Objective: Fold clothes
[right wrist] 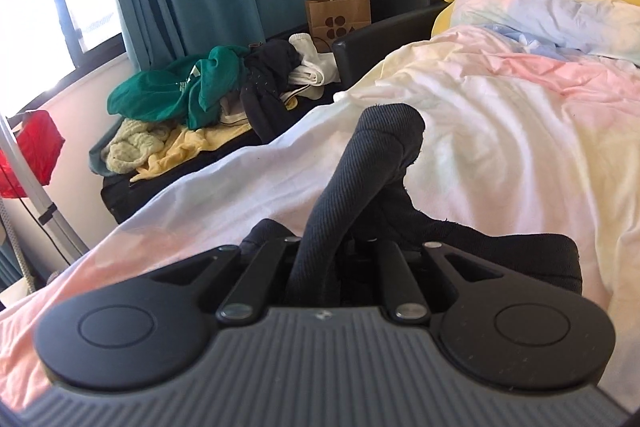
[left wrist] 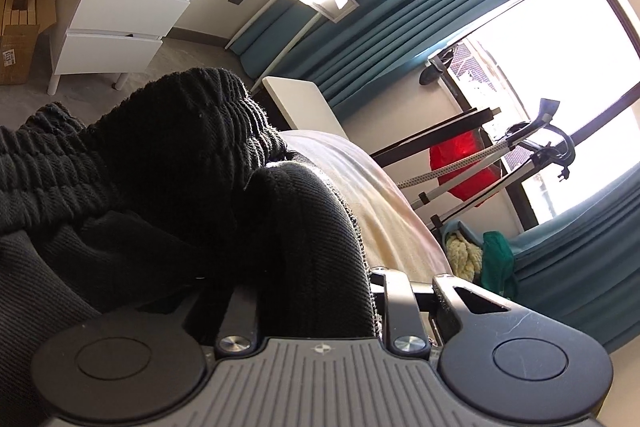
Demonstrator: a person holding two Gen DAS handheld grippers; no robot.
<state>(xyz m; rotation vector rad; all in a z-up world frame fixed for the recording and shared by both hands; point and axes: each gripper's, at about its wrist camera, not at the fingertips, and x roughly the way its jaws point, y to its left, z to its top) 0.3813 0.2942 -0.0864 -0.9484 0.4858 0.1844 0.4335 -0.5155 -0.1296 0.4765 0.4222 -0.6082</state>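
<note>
Left gripper [left wrist: 316,291]: rolled sideways, clamped on black garment [left wrist: 160,163].
Right gripper [right wrist: 320,255]: level, low over bed [right wrist: 500,115], clamped on a garment fold.
Garment: bunched on bed.

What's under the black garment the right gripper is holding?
Under the black garment lies the pastel bedsheet, visible all round it. The sheet directly beneath the fabric and the right gripper is covered.
</note>
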